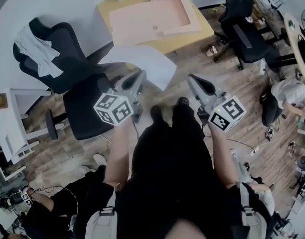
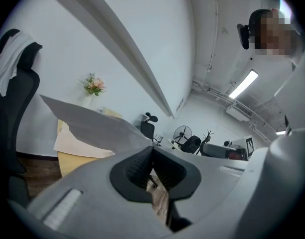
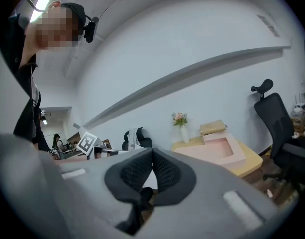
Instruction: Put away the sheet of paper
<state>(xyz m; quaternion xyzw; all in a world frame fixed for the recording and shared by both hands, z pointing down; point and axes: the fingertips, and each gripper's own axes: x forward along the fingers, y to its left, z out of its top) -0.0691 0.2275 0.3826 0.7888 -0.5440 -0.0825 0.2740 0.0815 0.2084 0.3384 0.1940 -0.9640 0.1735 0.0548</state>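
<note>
Paper (image 1: 142, 59) above wood floor (image 1: 212, 78), yellow table (image 1: 185, 40); seemingly office.

A black swivel office chair (image 1: 85, 106) carries a crumpled white cloth (image 1: 35, 48) on its backrest; another black office chair (image 1: 246, 29) stands well apart.

The sheet of paper (image 1: 142, 61) is white, plain and slightly curved. It is in the air, almost level, above the wooden floor (image 1: 192, 66), just in front of the yellow counter (image 1: 205, 34). One corner is pinched in the closed left tool (image 1: 140, 76), and the rest spreads away toward the counter.
</note>
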